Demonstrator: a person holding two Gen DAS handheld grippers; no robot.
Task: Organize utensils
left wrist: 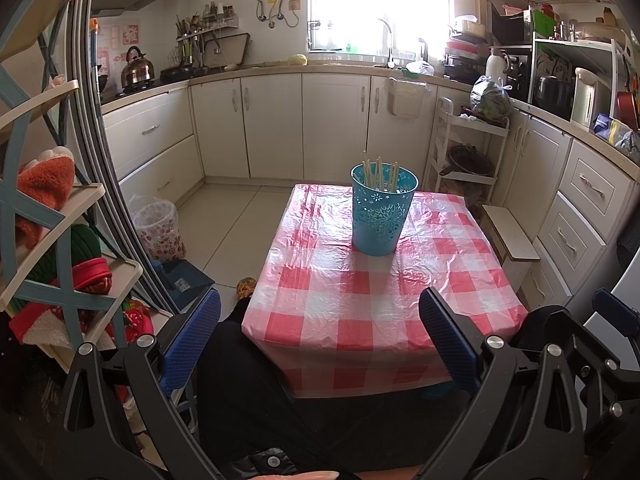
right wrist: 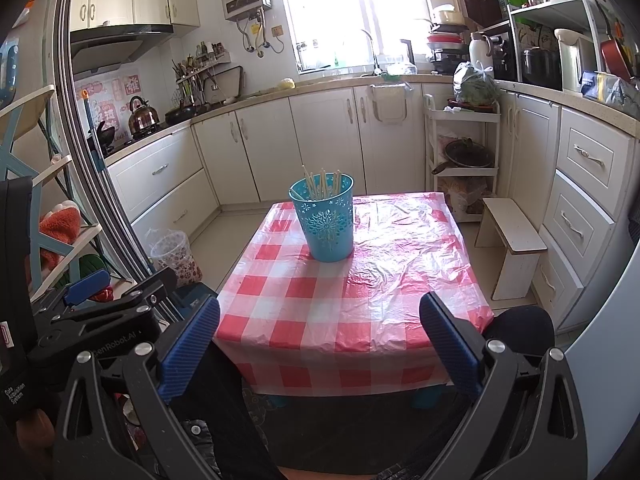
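A blue perforated holder (left wrist: 382,216) stands upright on the table with the red and white checked cloth (left wrist: 360,300), toward its far end. Several pale chopsticks (left wrist: 380,174) stand inside it. The holder (right wrist: 326,224) and chopsticks (right wrist: 322,182) also show in the right wrist view, on the cloth (right wrist: 360,300). My left gripper (left wrist: 320,336) is open and empty, held back from the table's near edge. My right gripper (right wrist: 320,340) is open and empty, also short of the near edge. The left gripper (right wrist: 120,304) shows at the left of the right wrist view.
A small white stool (right wrist: 512,244) stands right of the table. A white tiered cart (right wrist: 464,148) stands behind it. A shelf rack with slippers (left wrist: 52,240) is at the left. A patterned bin (left wrist: 158,228) sits on the floor. Kitchen cabinets (left wrist: 272,128) line the far walls.
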